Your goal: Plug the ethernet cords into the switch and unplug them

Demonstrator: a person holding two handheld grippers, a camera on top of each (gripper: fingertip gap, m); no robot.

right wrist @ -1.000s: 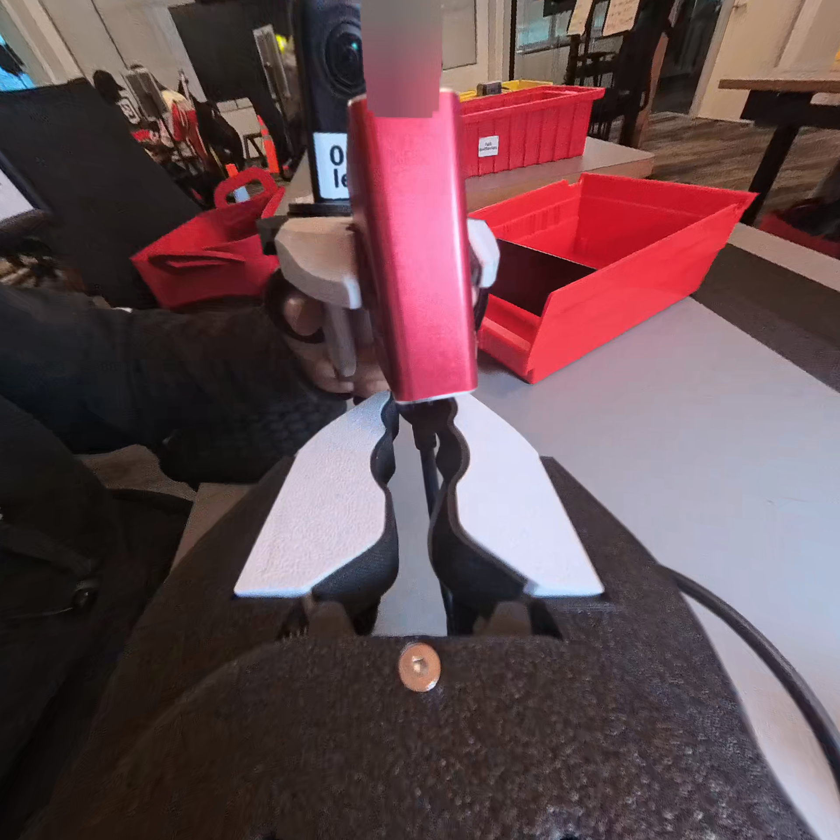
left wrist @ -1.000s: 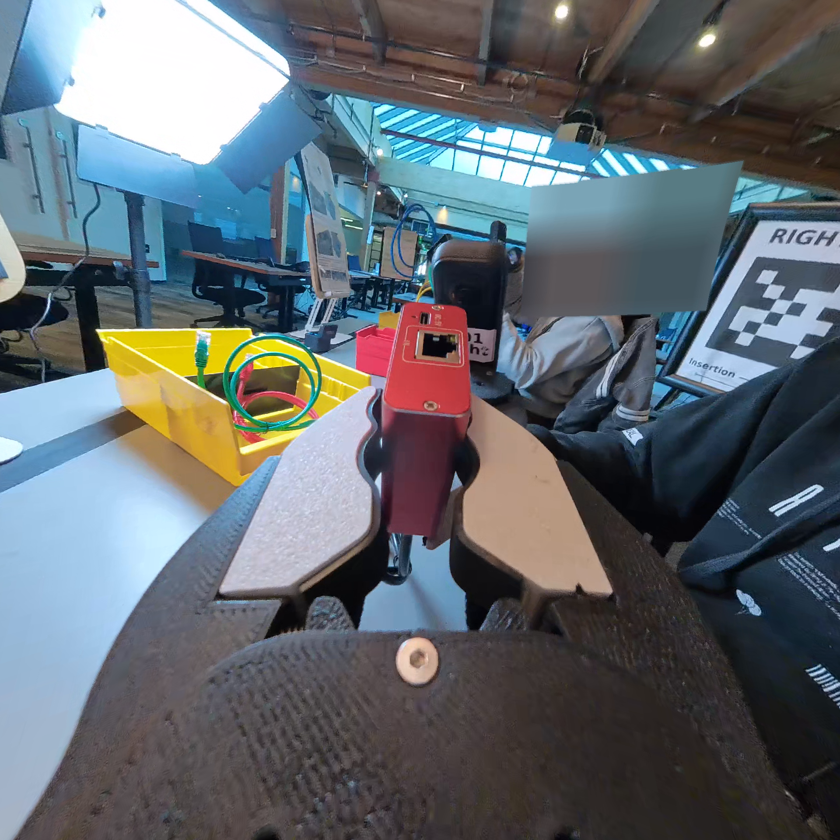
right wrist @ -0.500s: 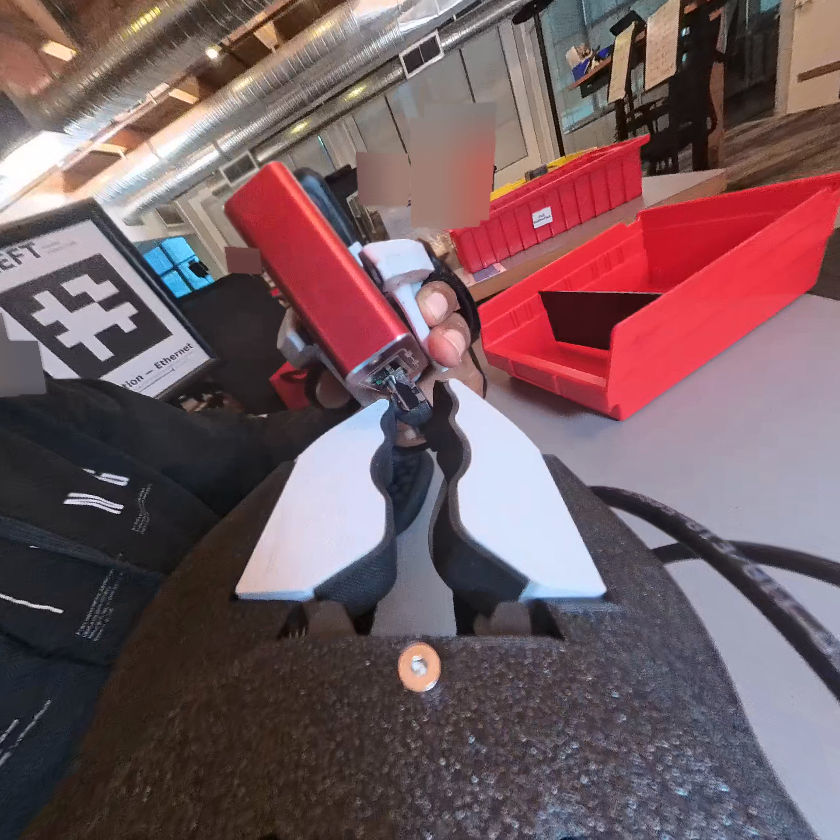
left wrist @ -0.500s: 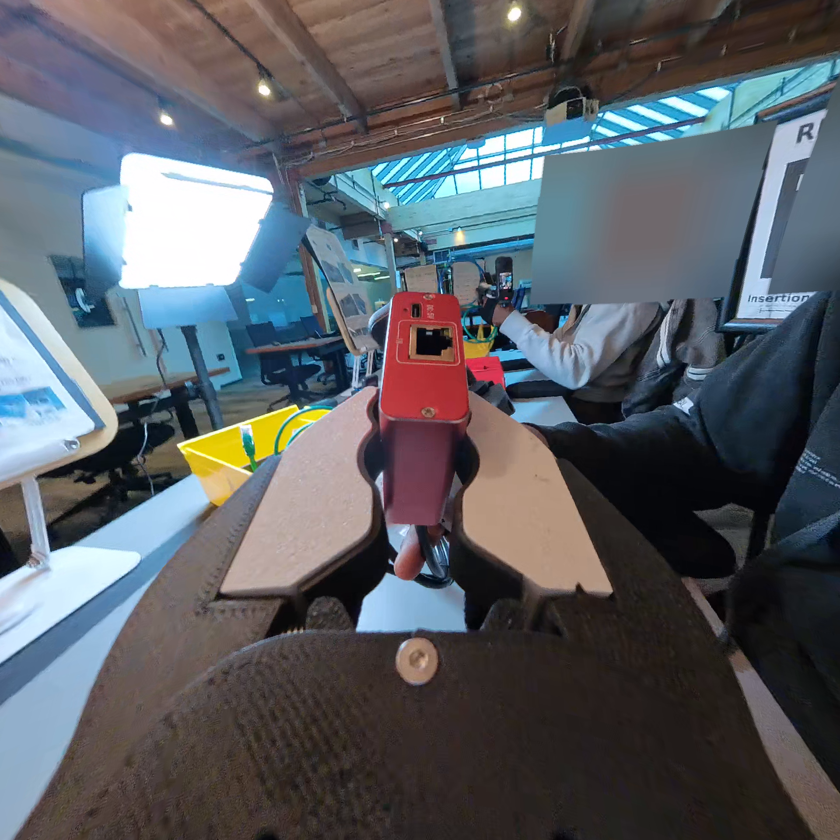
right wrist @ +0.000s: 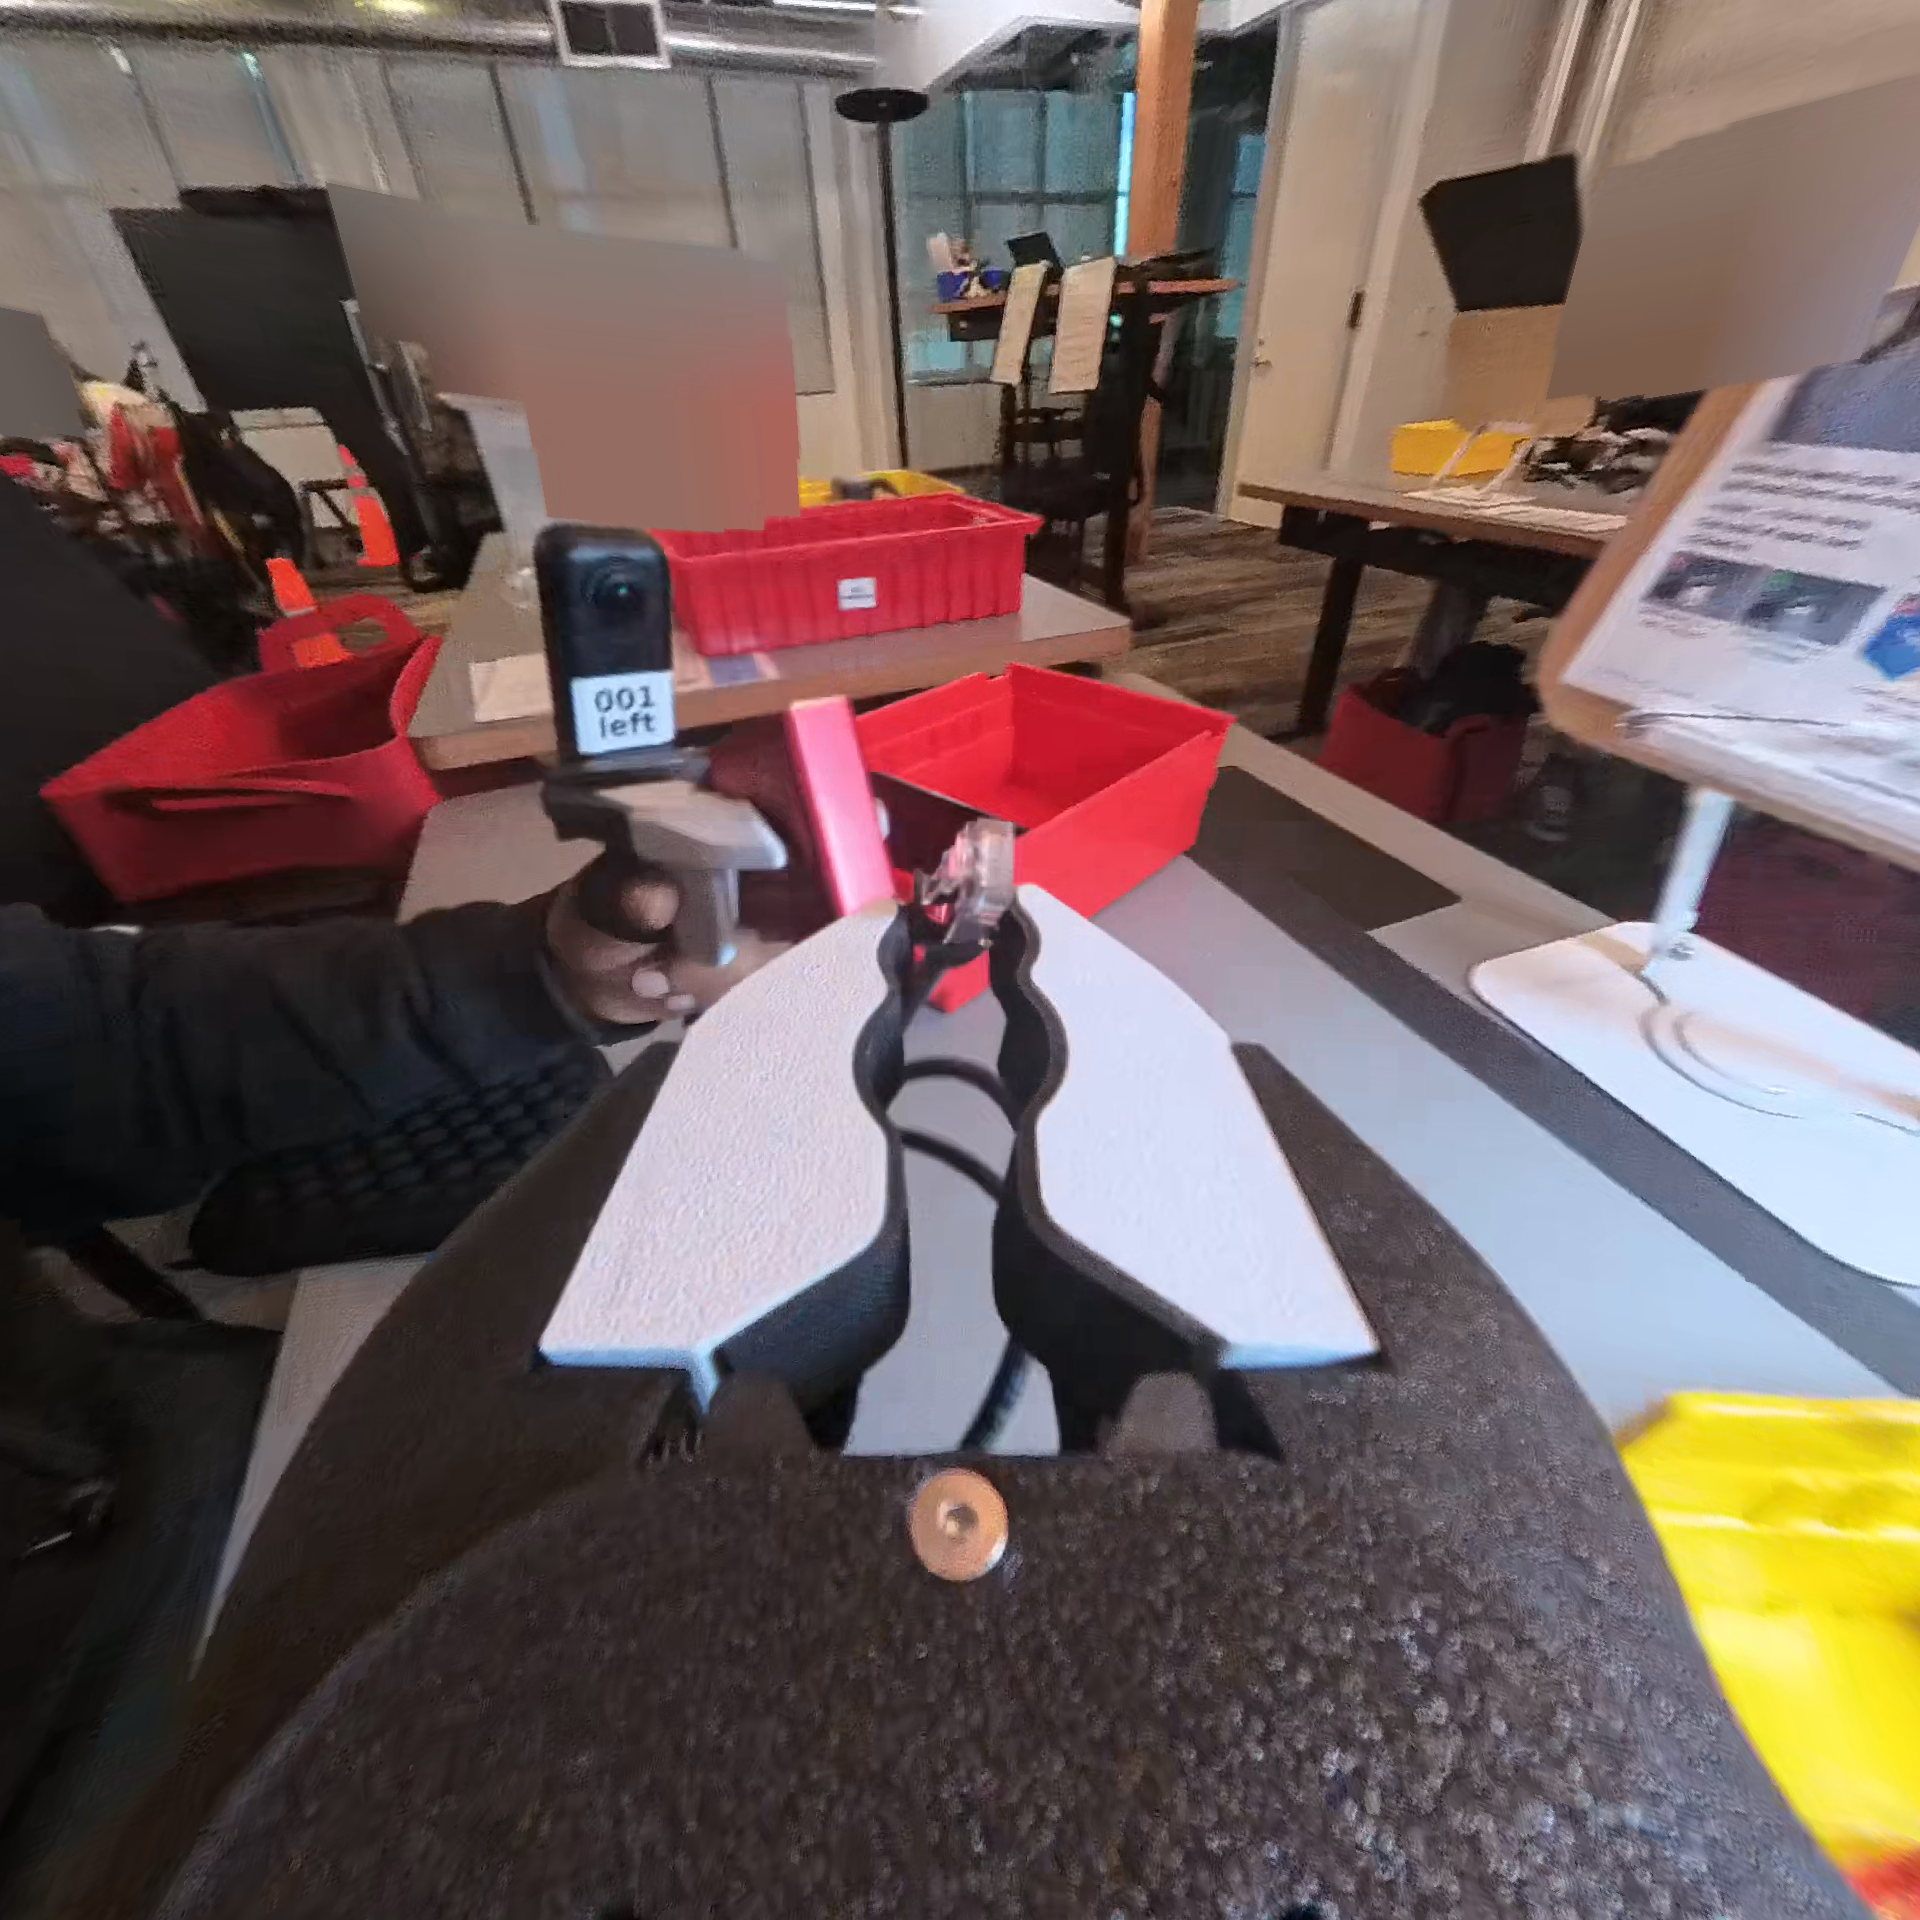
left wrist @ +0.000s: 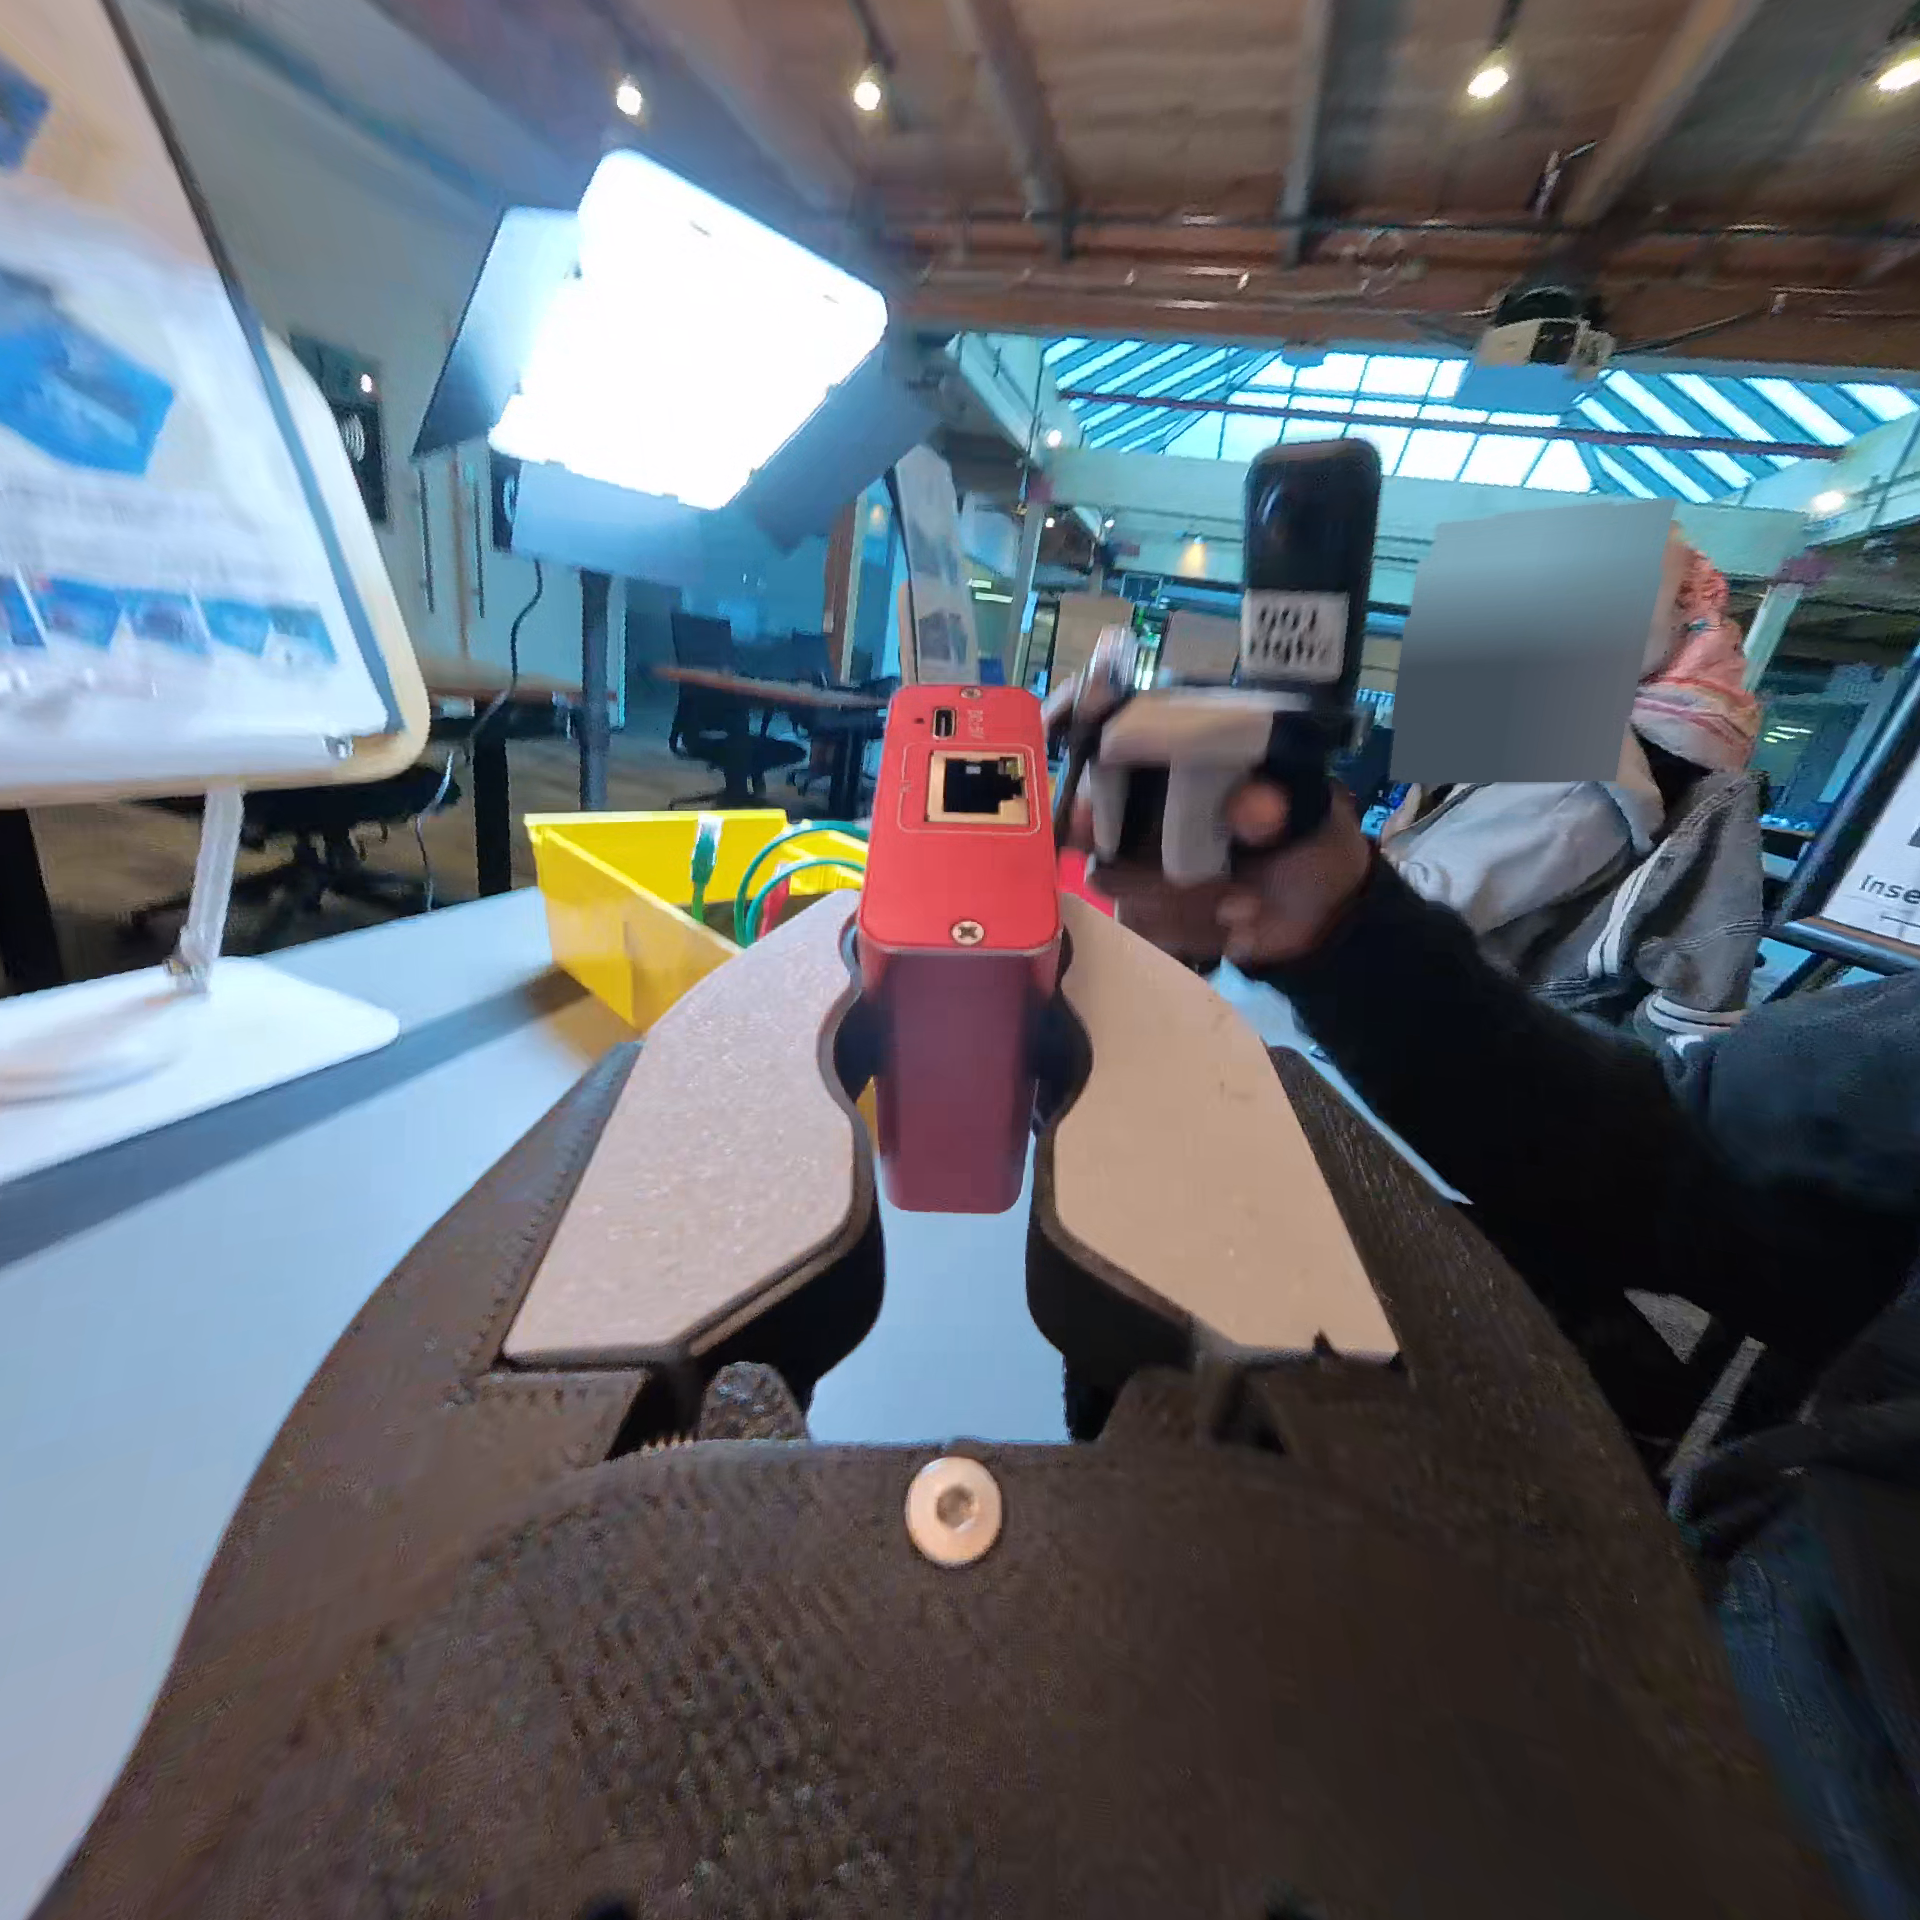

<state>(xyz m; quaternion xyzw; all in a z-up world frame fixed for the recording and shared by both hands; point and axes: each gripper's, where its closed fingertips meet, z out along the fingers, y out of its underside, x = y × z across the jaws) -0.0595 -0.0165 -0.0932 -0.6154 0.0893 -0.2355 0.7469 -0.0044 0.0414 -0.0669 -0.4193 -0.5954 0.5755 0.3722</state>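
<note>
My left gripper (left wrist: pixel 956 956) is shut on a red metal switch (left wrist: pixel 961 935), held upright above the grey table, its empty port (left wrist: pixel 975 784) facing the camera. The switch also shows in the right wrist view (right wrist: pixel 836 805), tilted, left of my right gripper. My right gripper (right wrist: pixel 956 925) is shut on a black ethernet cord (right wrist: pixel 951 1101) just behind its clear plug (right wrist: pixel 971 868). The plug is out of the switch and a short way to its right. In the left wrist view the right gripper's handle (left wrist: pixel 1216 800) and a hand show right of the switch.
A yellow bin (left wrist: pixel 634 904) with green and red cords (left wrist: pixel 784 883) stands behind the switch. A red bin (right wrist: pixel 1081 758) lies beyond the plug. A white-footed sign stand (left wrist: pixel 177 582) is on the left of the table, also in the right wrist view (right wrist: pixel 1704 987). People sit behind. Left tips to right tips: about 9 centimeters.
The plug has come out of the switch's lower end and my right gripper has drawn away with it. My left gripper has swung the switch around and stays shut on it.
</note>
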